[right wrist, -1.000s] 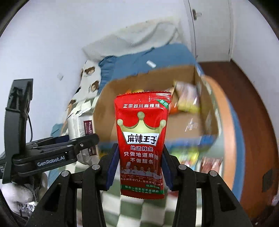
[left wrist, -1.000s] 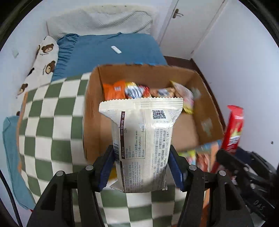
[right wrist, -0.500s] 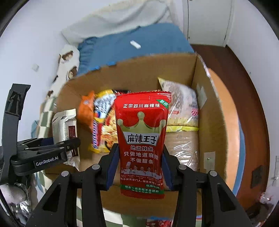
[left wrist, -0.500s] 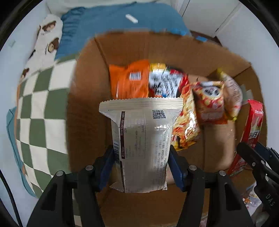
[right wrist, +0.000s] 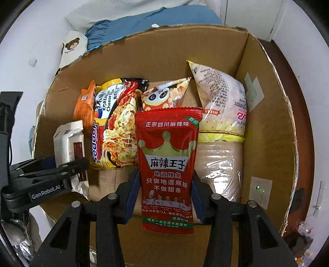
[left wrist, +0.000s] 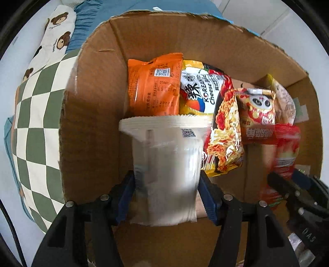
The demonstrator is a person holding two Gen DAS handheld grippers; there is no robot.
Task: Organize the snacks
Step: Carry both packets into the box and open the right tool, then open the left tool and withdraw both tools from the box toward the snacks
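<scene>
The left gripper (left wrist: pixel 166 191) reaches forward over the near edge of the cardboard box (left wrist: pixel 90 115), its two blue-padded fingers (left wrist: pixel 125 192) pinching the lower half of a white packet (left wrist: pixel 164 164). The packet stands upright between the pads, its crimped top edge pointing away from the camera, and its surface is blurred in the left wrist view. It hangs inside the box on the left side, in front of the row of snacks.

The right gripper (right wrist: pixel 165 192) is level with the other one, to its right, also pointed into the box. Its fingers (right wrist: pixel 131 191) clamp a red spicy-strip packet (right wrist: pixel 167 164) by its lower sides; the packet stands upright with its printed crown facing the camera, and its bottom edge hangs below the pads. In the right wrist view the left gripper (right wrist: pixel 67 166) shows at the left edge, the white packet (right wrist: pixel 70 147) in its grip.

Just beyond the two held packets, a row of snacks leans against the back of the box: an orange packet (left wrist: pixel 154 86) at the left, a Korean cheese noodle bag (left wrist: pixel 213 115) touching it, a red panda-print bag (left wrist: pixel 257 111) next, and a pale pink bag (right wrist: pixel 222 104) at the right. Beneath the pink bag lies a taped brown parcel (right wrist: pixel 220 166).

Past the box, a green checked blanket (left wrist: pixel 35 115) lies to the left, with a bear-print pillow (left wrist: pixel 55 39) and blue bedding (right wrist: pixel 156 18) further back.
</scene>
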